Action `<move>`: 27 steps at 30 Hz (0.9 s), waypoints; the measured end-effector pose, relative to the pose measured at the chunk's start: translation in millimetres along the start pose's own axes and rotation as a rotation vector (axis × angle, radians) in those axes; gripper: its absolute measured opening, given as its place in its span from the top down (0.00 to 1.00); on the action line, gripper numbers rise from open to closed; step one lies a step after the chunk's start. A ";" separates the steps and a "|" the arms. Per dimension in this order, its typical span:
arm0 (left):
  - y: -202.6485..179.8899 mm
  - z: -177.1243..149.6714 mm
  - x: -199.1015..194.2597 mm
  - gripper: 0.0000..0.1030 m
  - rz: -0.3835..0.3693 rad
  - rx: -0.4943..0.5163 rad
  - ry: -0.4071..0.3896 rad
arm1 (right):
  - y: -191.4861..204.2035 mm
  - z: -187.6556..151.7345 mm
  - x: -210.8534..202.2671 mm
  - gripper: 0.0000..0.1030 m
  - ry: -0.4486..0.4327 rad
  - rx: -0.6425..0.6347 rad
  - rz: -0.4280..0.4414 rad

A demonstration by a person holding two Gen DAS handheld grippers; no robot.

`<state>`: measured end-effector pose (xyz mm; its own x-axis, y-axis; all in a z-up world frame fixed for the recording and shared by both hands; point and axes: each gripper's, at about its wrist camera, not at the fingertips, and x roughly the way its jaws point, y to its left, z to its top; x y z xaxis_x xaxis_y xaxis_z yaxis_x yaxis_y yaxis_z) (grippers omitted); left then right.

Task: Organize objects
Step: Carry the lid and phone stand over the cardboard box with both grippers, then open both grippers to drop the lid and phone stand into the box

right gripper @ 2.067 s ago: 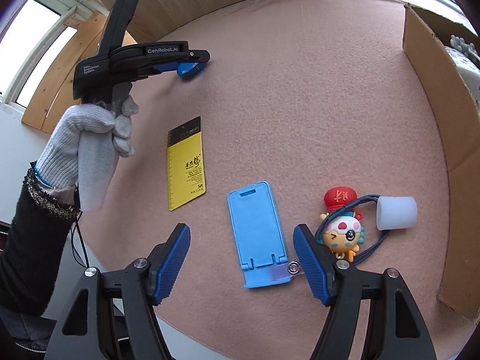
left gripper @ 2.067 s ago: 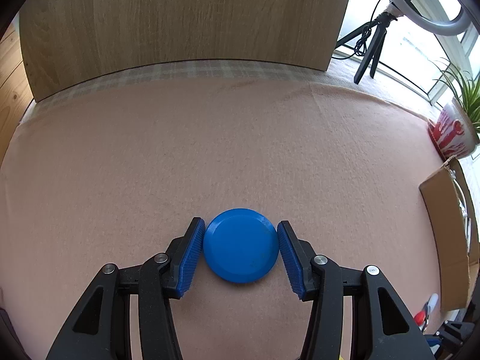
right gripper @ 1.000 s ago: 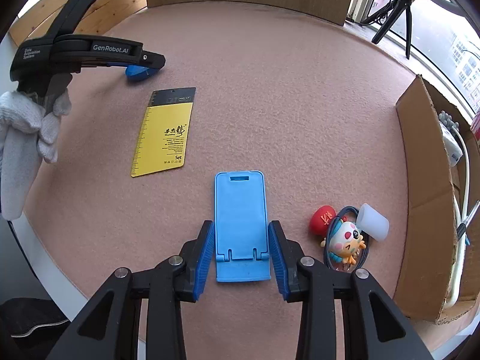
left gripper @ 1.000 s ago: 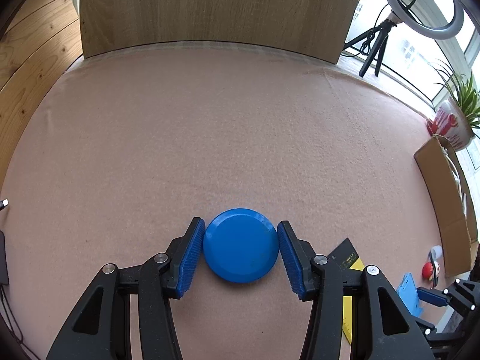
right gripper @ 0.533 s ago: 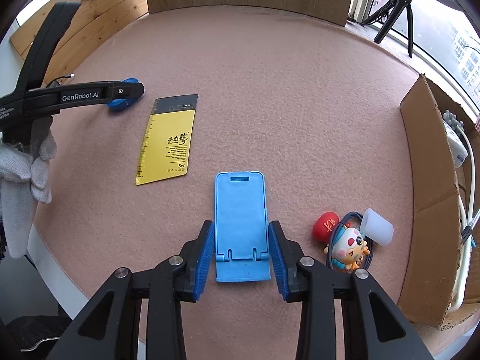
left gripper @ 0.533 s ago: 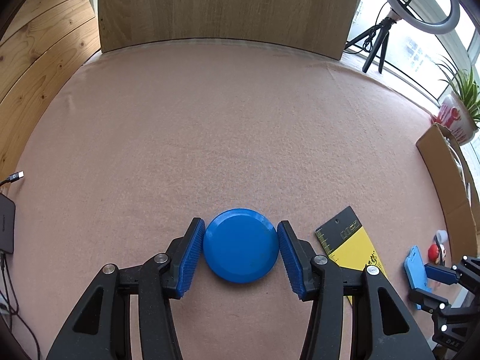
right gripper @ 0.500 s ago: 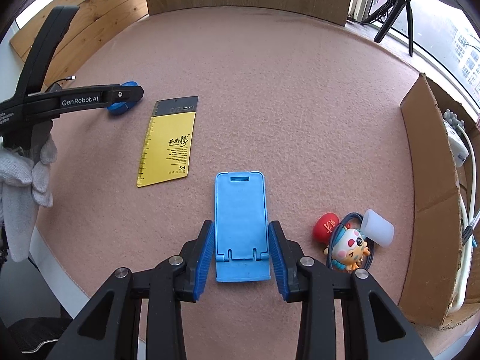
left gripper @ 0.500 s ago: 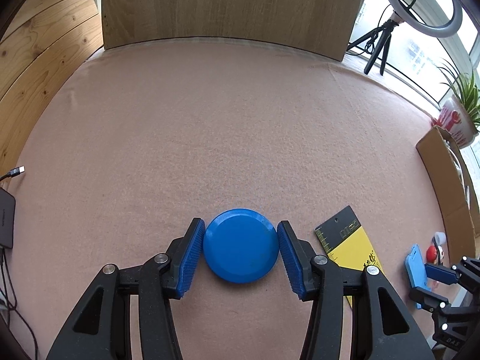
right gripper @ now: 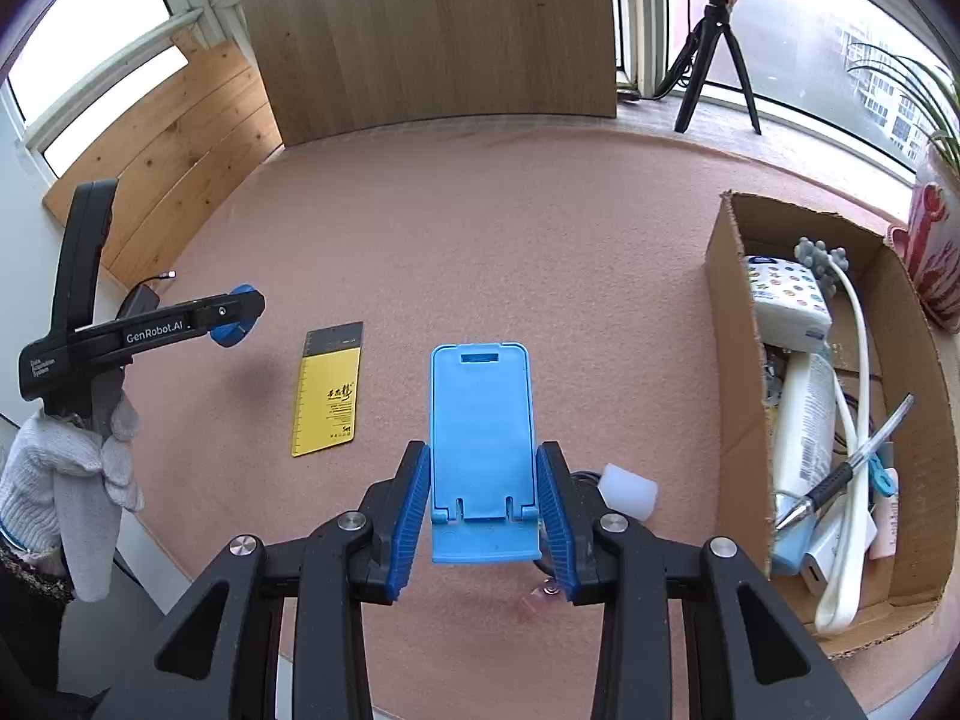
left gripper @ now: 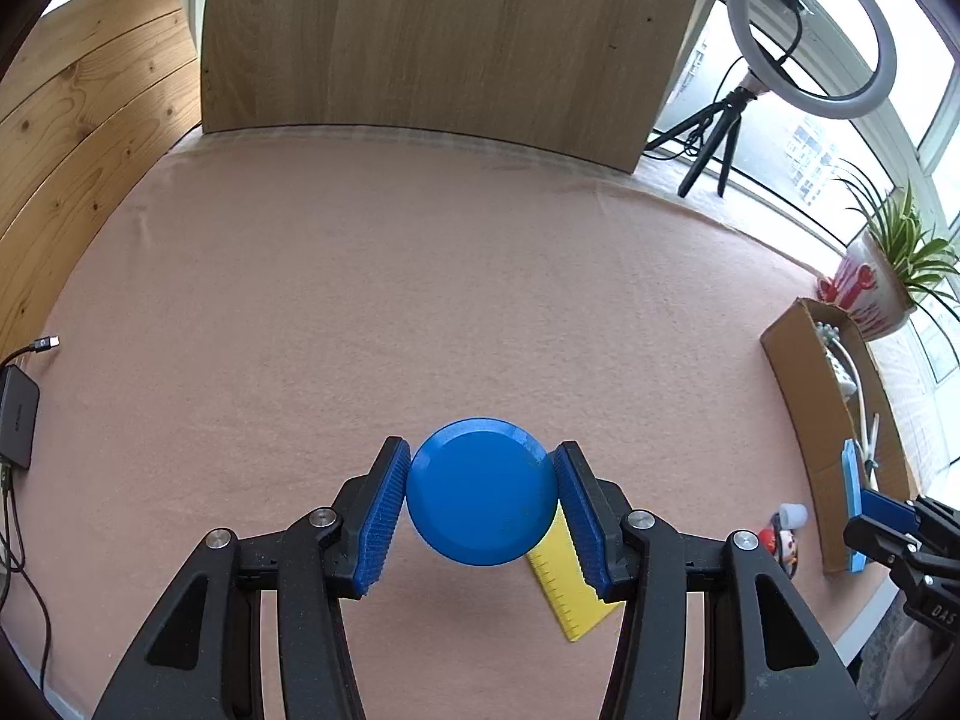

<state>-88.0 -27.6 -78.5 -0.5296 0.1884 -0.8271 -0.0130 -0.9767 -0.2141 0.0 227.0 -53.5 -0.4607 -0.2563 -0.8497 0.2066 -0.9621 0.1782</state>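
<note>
My left gripper (left gripper: pixel 482 492) is shut on a round blue disc (left gripper: pixel 480 492) and holds it above the pink mat; it also shows in the right wrist view (right gripper: pixel 231 318) at the left. My right gripper (right gripper: pixel 483 498) is shut on a light blue phone stand (right gripper: pixel 482 432) and holds it lifted off the mat. The stand also shows edge-on in the left wrist view (left gripper: pixel 851 498) at the far right. A yellow and black ruler card (right gripper: pixel 331 390) lies flat on the mat between the two grippers.
An open cardboard box (right gripper: pixel 729 360) at the right holds a tissue pack, a white tube, a pen, cables and more. A small white cup (right gripper: pixel 627 489) lies under my right gripper. A wooden board (right gripper: pixel 432 30), a ring-light tripod (right gripper: pixel 714 42) and a potted plant (left gripper: pixel 876 288) stand behind.
Both grippers have risen from the mat with their objects. The right gripper now looks further over the box; the toy figure beside the white cup is now hidden beneath it.
</note>
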 end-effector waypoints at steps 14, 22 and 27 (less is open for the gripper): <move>-167.7 18.5 2.9 0.48 -0.222 0.164 -0.018 | -106.7 -4.2 -65.7 0.68 -0.127 0.164 -0.108; -266.5 15.5 24.4 0.48 -0.309 0.269 0.018 | -159.5 -16.5 -81.9 0.68 -0.128 0.215 -0.178; -311.4 11.5 37.4 0.48 -0.321 0.315 0.035 | -176.6 -21.9 -82.7 0.68 -0.116 0.222 -0.175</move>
<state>-113.6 282.4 -36.7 -0.4273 0.4850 -0.7630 -0.4323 -0.8508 -0.2988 20.5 420.1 -25.6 -0.5705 -0.0820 -0.8172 -0.0724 -0.9861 0.1495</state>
